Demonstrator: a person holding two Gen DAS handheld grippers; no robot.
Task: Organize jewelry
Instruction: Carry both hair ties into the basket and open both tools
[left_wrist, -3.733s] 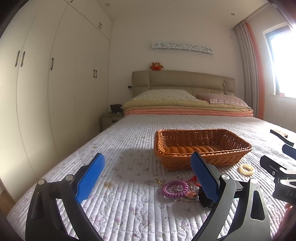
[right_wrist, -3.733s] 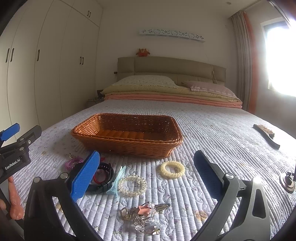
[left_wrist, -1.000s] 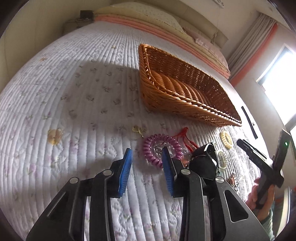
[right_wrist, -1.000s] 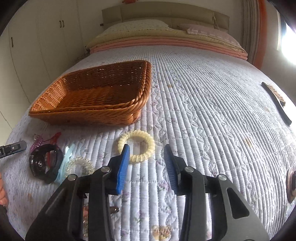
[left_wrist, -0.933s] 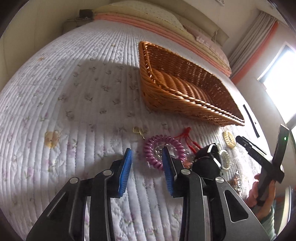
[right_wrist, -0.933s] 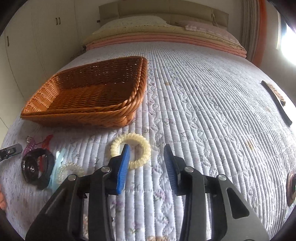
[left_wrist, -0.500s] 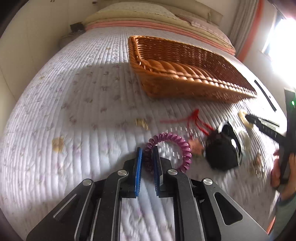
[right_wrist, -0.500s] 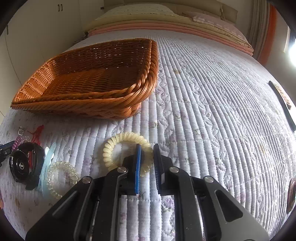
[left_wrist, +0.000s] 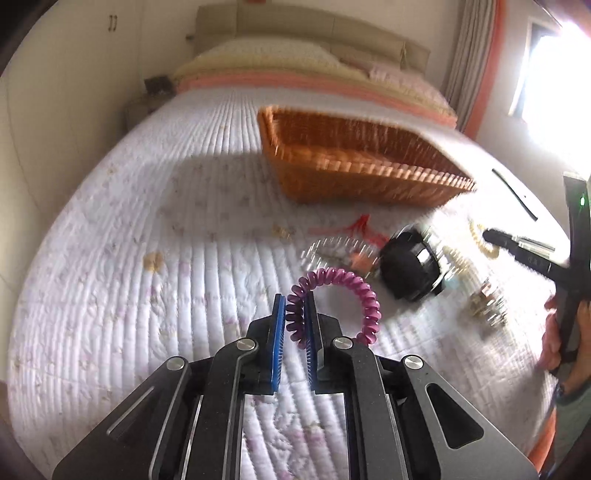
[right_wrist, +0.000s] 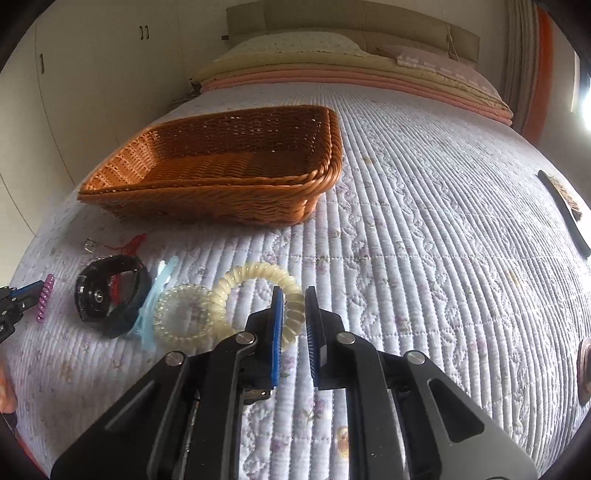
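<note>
On the quilted bed (right_wrist: 424, 229) before the wicker basket (right_wrist: 229, 206), your left gripper (left_wrist: 294, 317) pinches the purple coil tie (left_wrist: 354, 291) and your right gripper (right_wrist: 293, 314) pinches the cream coil tie (right_wrist: 258, 277)

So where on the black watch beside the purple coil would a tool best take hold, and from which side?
Probably on the strap, not the face. The black watch lies on its side with the band curled into an open loop, so one finger could slip inside the loop and one outside, coming down from above. The round case looks smooth and wide. The light blue clip crowds its right side, so the upper band is freer.
</note>
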